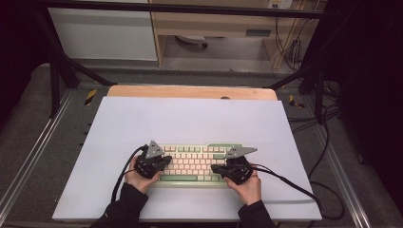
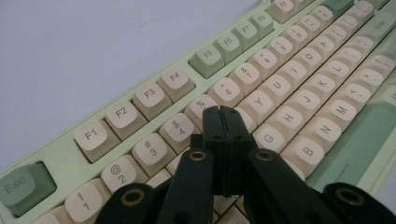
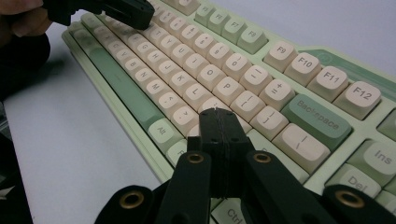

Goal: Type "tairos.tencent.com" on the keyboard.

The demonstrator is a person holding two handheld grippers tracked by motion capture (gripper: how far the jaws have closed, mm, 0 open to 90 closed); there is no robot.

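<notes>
Resting on a pale sheet (image 1: 190, 118) that covers the wooden table (image 1: 190, 91), a green-framed keyboard (image 1: 192, 166) with cream keys is worked at both ends by two hand-held grippers, and typing appears to be the step in hand. The keyboard lies near the person's edge of the sheet, its long side facing the person. The left gripper (image 1: 164, 162) is held over the keyboard's left end and the right gripper (image 1: 216, 169) over its right end; each is clenched, jaws pressed flat together with nothing between them, so the closed tip serves as a single blunt finger. For the step to be done well, it is judged that one key should be met squarely from above by the closed tip, since a slanted approach could catch a neighbouring keycap, and the light board could be nudged across the sheet by a sideways push. From the high view the whole layout is given, both hands (image 1: 138, 180) and the trailing cables, yet no legend can be read there. In the left gripper view the closed left gripper (image 2: 225, 112) is seen poised near the number-row keys 4 (image 2: 179, 127) and 5, whether touching cannot be told. In the right gripper view the right gripper (image 3: 217, 113) hangs beside Backspace (image 3: 317, 122), with the other gripper seen far off.
</notes>
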